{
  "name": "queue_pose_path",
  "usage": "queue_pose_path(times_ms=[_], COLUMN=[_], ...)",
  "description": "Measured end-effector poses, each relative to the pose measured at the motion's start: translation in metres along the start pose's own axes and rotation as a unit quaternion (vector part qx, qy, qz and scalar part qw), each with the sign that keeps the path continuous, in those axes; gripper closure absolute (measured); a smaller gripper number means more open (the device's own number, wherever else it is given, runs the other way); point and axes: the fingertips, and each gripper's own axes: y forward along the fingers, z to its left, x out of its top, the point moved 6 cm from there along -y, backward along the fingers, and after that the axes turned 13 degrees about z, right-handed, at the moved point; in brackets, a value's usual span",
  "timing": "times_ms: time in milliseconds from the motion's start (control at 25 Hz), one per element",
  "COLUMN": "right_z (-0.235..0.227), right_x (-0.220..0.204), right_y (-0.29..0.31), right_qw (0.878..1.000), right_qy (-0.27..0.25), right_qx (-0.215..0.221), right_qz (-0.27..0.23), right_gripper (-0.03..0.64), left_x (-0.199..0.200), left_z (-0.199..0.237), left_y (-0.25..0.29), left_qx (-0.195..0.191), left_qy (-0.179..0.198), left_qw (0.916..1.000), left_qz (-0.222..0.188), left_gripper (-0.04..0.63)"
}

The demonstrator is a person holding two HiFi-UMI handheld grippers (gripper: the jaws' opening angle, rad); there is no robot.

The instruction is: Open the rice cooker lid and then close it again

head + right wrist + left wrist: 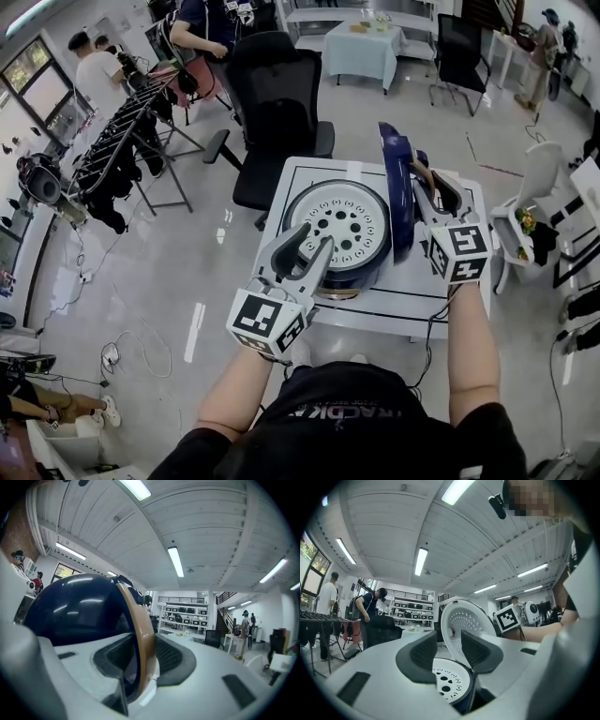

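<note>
A small table point(469, 202) carries the cooker point(339, 223). Its lid point(397, 187) stands upright at the cooker's right edge. The right gripper point(431, 183) is clamped on the lid's rim. The left gripper point(316, 239) sits at the cooker's front rim, jaws apart and empty. If that thin rim slips free, the lid could slam down. With nothing holding it, the cooker might skid on the table.

Rice cooker point(337, 230) on table point(466, 281); lid point(397, 187) upright at its right, rim between the right gripper point(427, 183) jaws; left gripper point(314, 242) before cooker; office chair point(277, 103) behind table
</note>
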Motion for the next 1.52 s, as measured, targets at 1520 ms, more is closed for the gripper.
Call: queue_pose_path(times_ms=[1520], right_z=[0.151], right_x=[0.015], right_y=[0.062], right_qw=[0.930], right_qy=[-0.327], right_qx=[-0.084], right_qz=[0.148], right_gripper=[0.469], left_x=[0.008], left_z=[0.103], left_y=[-0.004], left_qx=[-0.067], left_qy=[0.012], left_qw=[0.9977], left_qz=[0.005], left_gripper=[0.592])
